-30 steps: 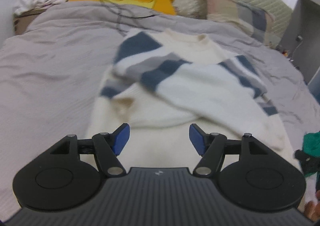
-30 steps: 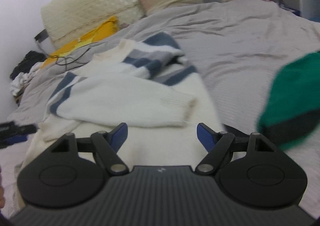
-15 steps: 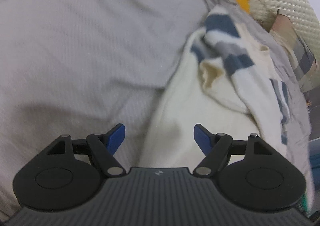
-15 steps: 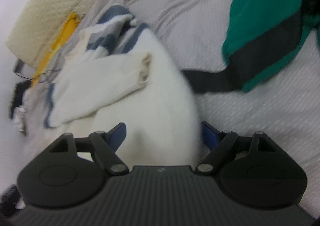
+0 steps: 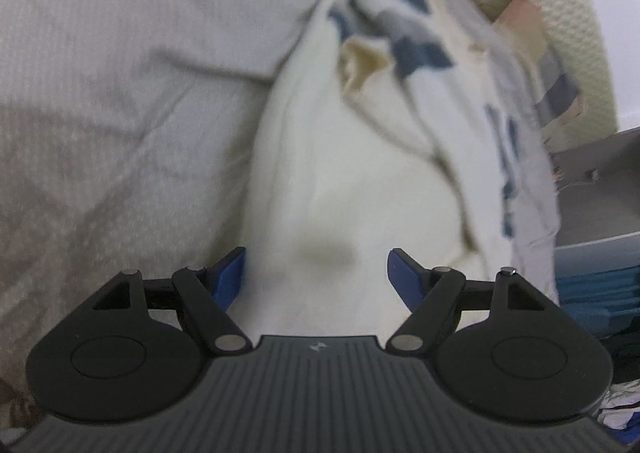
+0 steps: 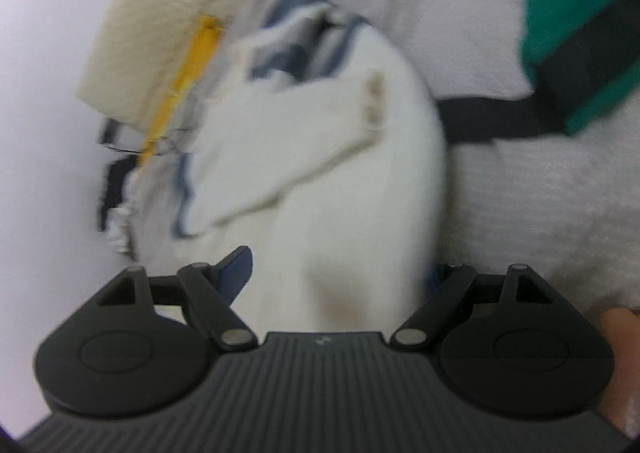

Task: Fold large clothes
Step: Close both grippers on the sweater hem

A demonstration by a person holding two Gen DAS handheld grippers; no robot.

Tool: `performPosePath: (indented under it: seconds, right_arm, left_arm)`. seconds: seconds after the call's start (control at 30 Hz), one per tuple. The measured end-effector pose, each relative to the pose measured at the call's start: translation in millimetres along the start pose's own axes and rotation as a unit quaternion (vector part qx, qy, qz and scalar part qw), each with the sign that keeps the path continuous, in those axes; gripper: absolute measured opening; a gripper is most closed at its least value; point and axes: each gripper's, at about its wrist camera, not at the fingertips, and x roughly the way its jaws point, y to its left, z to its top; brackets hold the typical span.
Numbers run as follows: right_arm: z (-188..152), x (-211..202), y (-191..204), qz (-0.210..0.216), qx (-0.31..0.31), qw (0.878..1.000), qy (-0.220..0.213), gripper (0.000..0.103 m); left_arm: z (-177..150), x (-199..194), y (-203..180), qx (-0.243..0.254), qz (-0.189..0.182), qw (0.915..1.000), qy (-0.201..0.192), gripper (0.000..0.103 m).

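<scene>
While the cream sweater (image 5: pixel 352 173) with blue-grey stripes lies on the grey bedspread (image 5: pixel 112 101), the left gripper (image 5: pixel 318 273) stands with jaws wide over the sweater's near edge, cloth between the fingers. The right gripper (image 6: pixel 340 273) is likewise spread wide over the sweater's other near corner. A green garment (image 6: pixel 576 25) lies on the bedspread beside the sweater.

The left gripper (image 5: pixel 316 273), jaws apart, straddles the cream sweater's (image 5: pixel 344 181) hem on the grey bedspread (image 5: pixel 120 93).

left wrist: close, tilted | right wrist: close, tilted | shared: sweater (image 5: pixel 352 181) (image 6: pixel 340 189)
</scene>
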Motion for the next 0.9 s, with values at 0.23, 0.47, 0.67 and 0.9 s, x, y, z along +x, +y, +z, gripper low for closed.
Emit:
performPosePath:
  seconds: [0.23, 0.47, 0.67, 0.9]
  right_arm:
    - [-13, 3, 11, -0.028, -0.037, 0.999, 0.004, 0.034]
    - [8, -22, -1, 0.041, 0.018, 0.999, -0.003, 0.011]
    - [23, -58, 9, 0.136, 0.027, 0.990, -0.015, 0.009]
    - [26, -123, 35, 0.205, -0.013, 0.978, -0.044, 0.009]
  left_arm:
    - [-6, 0, -8, 0.032, 0.023, 0.9992, 0.004, 0.046]
    - [4, -41, -1, 0.002, -0.062, 0.9968, -0.050, 0.009]
    - [16, -92, 2, -0.018, -0.140, 0.9870, -0.076, 0.007]
    - [10, -156, 1, -0.009, -0.201, 0.9756, -0.088, 0.007]
